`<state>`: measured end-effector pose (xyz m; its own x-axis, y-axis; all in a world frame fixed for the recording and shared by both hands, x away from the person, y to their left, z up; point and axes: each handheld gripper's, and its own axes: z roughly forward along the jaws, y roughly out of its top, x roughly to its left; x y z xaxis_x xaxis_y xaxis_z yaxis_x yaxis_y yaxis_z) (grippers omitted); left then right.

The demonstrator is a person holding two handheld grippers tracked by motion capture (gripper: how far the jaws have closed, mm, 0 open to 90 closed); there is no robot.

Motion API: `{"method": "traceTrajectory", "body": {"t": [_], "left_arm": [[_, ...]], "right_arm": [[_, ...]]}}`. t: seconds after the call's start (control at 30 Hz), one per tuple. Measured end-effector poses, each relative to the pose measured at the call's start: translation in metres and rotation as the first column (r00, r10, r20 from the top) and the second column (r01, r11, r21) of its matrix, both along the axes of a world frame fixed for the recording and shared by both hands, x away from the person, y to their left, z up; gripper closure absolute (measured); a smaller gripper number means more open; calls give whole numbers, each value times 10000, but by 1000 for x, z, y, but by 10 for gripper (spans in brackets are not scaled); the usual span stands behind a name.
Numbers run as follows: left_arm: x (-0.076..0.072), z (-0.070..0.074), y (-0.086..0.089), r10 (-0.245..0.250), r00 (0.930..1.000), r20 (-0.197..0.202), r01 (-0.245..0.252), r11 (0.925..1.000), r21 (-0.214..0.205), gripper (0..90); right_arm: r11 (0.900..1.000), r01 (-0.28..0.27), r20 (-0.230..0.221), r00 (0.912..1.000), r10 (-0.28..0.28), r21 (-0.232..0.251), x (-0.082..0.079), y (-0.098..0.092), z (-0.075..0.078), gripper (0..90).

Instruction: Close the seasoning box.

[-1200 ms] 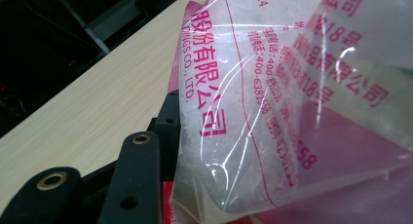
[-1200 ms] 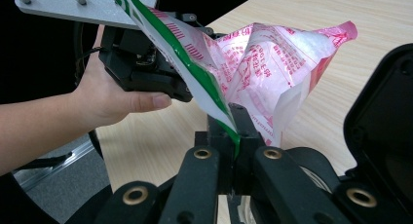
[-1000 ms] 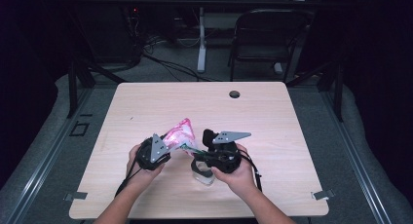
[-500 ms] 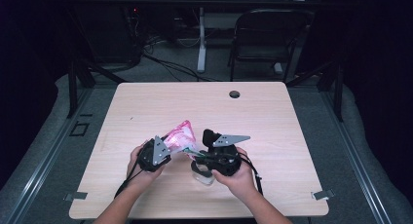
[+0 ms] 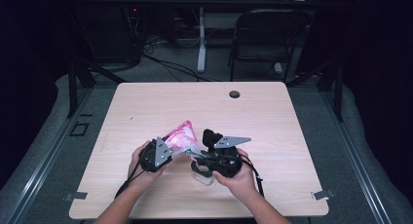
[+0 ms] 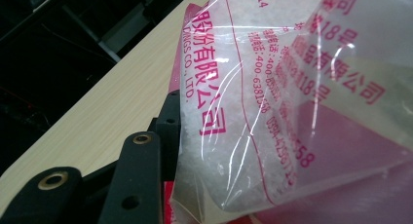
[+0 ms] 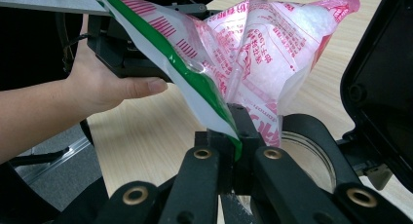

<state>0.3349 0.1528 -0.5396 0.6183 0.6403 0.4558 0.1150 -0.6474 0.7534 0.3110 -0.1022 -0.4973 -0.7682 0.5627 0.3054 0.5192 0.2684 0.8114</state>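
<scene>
- Bag [image 5: 179, 136] of white grains held up off the surface [image 5: 272, 117] between both hands, near the front edge, slightly left of middle.
- Left gripper [image 5: 157, 155] about half open, clamped on the bag's plump side; in the left gripper view, one black jaw pressed against the clear film [image 6: 272, 102], the other hidden behind it.
- Right gripper [image 7: 234, 136] squeezed fully shut on the bag's thin green-edged corner [image 7: 195, 83], pinched flat between the two jaws.
- Glass jar [image 5: 202, 171] standing on the surface just under the right gripper, rim [image 7: 311, 151] visible right behind the jaws.
- Progress, by the look of it: bag lifted and gripped at two places, jar set in position; nothing seen falling from the bag, and jar contents not clear (glass too hidden to judge). Likely left: opening or tipping the corner over the jar mouth and pouring.
- Room: far half of the surface bare apart from a small round hole [image 5: 234, 94], wide free space on both sides; front edge close to the wrists, so little slack toward the person.
- Jar tight against the right gripper: easy to knock.
</scene>
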Motion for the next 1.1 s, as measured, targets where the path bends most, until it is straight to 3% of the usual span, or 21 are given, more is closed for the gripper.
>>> {"method": "traceTrajectory", "body": {"t": [0.23,0.43,0.77,1.1], "left_arm": [[-2,1,-2,-45,9990,450,33,9997,257,603],[-3,1,-3,-67,9981,612,41,9991,424,604],[-7,5,-6,-170,9888,1480,-7,9930,1182,606],[-10,6,-8,-263,9802,1964,-60,9868,1620,609]], "right_arm": [[10000,4,6,10000,-4,-9,-1,-2,-1,900],[10000,60,-21,10000,-60,-9,-2,-2,-3,900],[9999,112,-53,9999,-112,-37,-3,-4,-5,900],[9998,130,-93,9999,-131,-120,-3,-6,-6,900]]}}
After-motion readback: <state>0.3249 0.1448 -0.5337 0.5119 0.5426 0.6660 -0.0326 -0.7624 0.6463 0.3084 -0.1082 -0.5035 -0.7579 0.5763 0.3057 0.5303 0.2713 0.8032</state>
